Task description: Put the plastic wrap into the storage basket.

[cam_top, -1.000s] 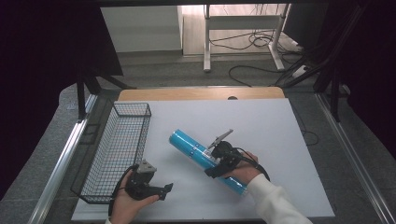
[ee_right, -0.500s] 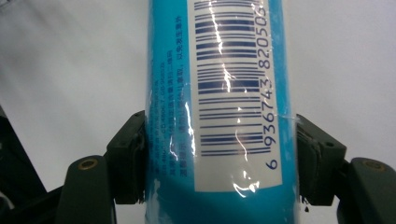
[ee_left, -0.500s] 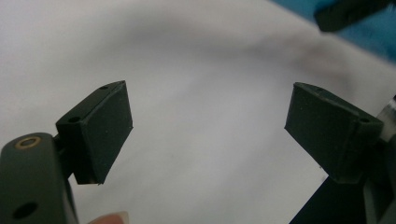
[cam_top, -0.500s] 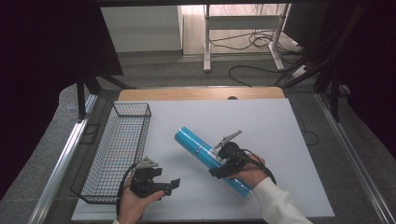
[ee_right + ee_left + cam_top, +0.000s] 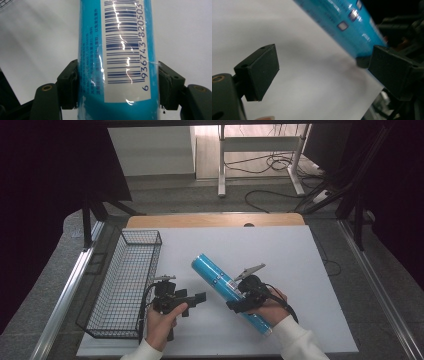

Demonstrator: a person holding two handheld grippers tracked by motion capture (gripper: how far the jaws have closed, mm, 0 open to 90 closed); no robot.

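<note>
The right tool grips the blue tube, lying diagonally on the white counter beside the basket. The left tool has just spread its jaws (nothing between them) and moved toward the tube, probably to grip it too.

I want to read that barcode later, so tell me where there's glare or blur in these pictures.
Right gripper view: sharp, but white glare streaks cross the barcode on the blue tube. Left gripper view: the tube is smeared and out of focus. High view: evenly lit, tube too small to read.
</note>
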